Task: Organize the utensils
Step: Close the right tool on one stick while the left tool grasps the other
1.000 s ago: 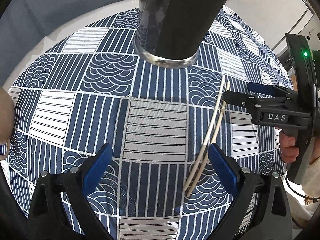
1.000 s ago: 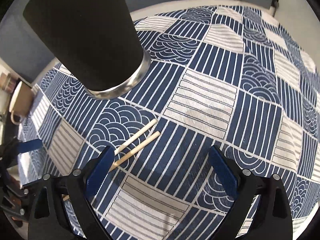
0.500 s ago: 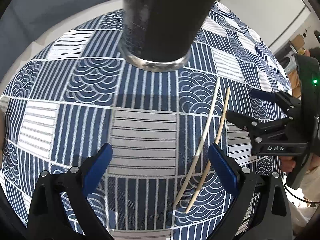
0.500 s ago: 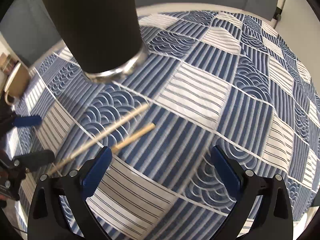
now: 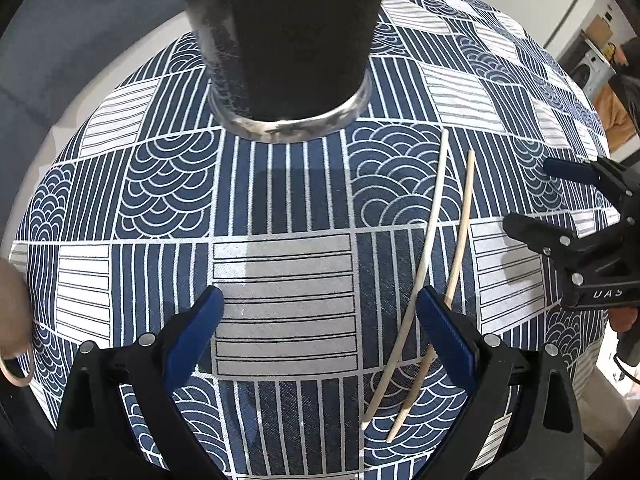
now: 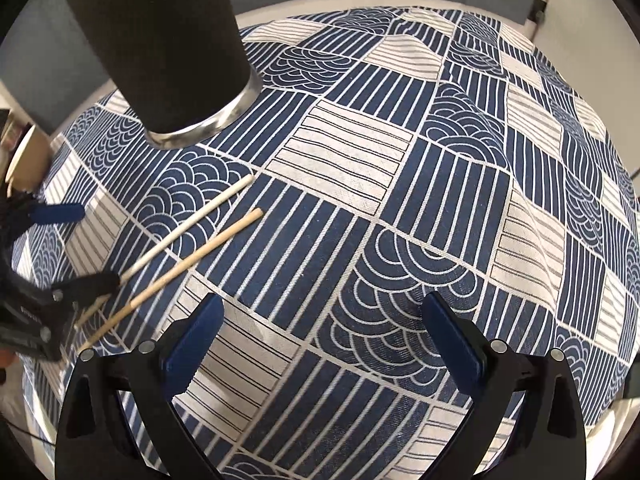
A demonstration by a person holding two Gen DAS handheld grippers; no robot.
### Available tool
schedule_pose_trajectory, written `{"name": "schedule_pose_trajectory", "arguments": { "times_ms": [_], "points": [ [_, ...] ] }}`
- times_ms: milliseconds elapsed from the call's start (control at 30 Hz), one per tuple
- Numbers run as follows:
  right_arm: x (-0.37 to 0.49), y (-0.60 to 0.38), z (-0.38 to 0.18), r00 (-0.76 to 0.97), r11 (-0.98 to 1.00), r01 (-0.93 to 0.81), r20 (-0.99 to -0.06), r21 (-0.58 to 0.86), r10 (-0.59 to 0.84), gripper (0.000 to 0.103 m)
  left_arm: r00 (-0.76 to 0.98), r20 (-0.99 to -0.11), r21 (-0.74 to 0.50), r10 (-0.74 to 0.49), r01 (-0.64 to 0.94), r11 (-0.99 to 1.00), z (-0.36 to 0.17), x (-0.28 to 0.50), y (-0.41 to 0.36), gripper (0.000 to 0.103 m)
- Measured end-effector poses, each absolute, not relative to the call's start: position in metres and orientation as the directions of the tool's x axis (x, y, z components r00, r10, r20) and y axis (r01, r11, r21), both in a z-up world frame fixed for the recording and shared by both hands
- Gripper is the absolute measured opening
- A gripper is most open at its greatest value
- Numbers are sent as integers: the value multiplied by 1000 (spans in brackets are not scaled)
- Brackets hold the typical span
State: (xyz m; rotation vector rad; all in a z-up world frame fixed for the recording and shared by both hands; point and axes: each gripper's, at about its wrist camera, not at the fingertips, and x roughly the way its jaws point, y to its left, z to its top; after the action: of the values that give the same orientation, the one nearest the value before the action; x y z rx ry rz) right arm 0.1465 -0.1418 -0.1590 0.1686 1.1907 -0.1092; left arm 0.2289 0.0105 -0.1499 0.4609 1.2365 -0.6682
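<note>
Left wrist view: my left gripper (image 5: 320,316) hangs above the tablecloth (image 5: 280,280) with jaws spread wide, nothing between them. Pads are blue, smooth and flat-faced, on black plastic arms with silver rivets. Two chopsticks lie flat on the cloth, side by side with a narrow gap, roughly parallel. The pale chopstick (image 5: 424,256) is off-white, thin, round in section; the tan chopstick (image 5: 460,240) looks like bare wood or bamboo. The tan one passes under my right-hand pad (the fisheye bends both into arcs). Their near ends sit low right in the frame, far ends point toward the dark cup (image 5: 280,36).

Cup: matte black, tapered wall, standing upright on a shiny metal base ring. Well apart from the sticks.

Cloth: woven fabric, navy and white patchwork print of stripes and wave scallops, slight wrinkles.

My right gripper (image 5: 560,204) shows at the right edge, black with a blue pad, lettering "DAS" on its body, jaws parted, just beside the sticks and not touching them.

Right wrist view: right gripper (image 6: 320,328) wide, empty, over bare cloth. Sticks lie to the left, pale chopstick (image 6: 192,224) beyond tan chopstick (image 6: 188,264). Left gripper (image 6: 76,256) sits over their far ends; contact I cannot tell.
</note>
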Motion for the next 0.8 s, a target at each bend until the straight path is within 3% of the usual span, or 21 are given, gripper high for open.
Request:
{"name": "schedule_pose_trajectory", "arguments": {
  "times_ms": [233, 500, 667, 800],
  "points": [
    [164, -135, -157, 332, 951, 279, -943, 130, 31, 96, 188, -966, 17, -177, 729, 684, -156, 225, -1, 98],
    [175, -121, -159, 263, 898, 434, -964, 77, -44, 96, 193, -964, 13, -183, 721, 692, -161, 233, -6, 99],
    [175, -123, -158, 217, 871, 476, -976, 120, 16, 96, 198, -962, 14, -191, 729, 684, -160, 231, -1, 99],
    [181, -114, -162, 129, 881, 469, -992, 59, -2, 96, 178, -967, 9, -183, 741, 671, -160, 235, 3, 99]
  ]
}}
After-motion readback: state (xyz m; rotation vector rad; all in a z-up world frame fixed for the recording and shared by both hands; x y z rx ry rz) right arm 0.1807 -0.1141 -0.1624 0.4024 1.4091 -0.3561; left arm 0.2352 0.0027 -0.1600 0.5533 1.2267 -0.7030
